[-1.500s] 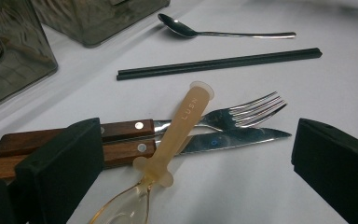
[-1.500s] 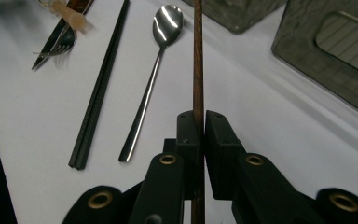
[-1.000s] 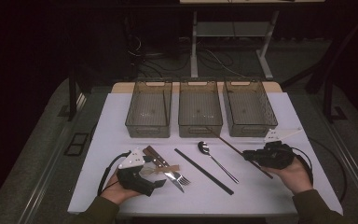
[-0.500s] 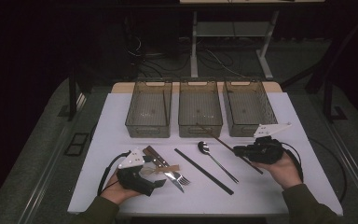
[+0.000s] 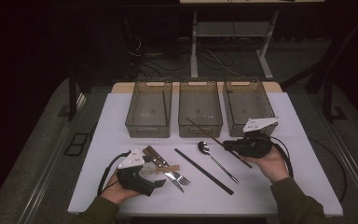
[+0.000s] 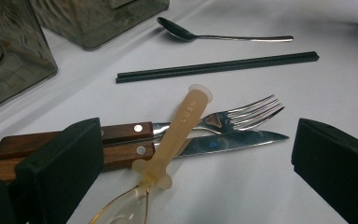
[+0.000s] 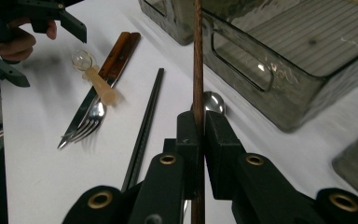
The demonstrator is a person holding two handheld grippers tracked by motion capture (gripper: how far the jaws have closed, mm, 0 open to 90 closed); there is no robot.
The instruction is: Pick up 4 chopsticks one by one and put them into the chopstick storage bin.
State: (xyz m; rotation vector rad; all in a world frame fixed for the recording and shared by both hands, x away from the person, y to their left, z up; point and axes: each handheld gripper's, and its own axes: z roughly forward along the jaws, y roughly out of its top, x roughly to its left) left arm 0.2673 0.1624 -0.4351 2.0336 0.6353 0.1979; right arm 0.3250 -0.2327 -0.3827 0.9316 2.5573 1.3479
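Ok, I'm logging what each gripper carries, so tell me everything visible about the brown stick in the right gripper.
The brown stick is thin, straight and reddish-brown, wood by the look, probably a chopstick. The right gripper is shut on it, its black pads pressing both sides, with a short length behind the jaws. In the high view it slants from the gripper up-left, its far end over the near rim of the middle bin. Whether it touches the rim is unclear.

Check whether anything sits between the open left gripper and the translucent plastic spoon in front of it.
Nothing visible blocks it. The left gripper has its jaws open on either side of the plastic spoon, which lies across a wooden-handled knife and fork.
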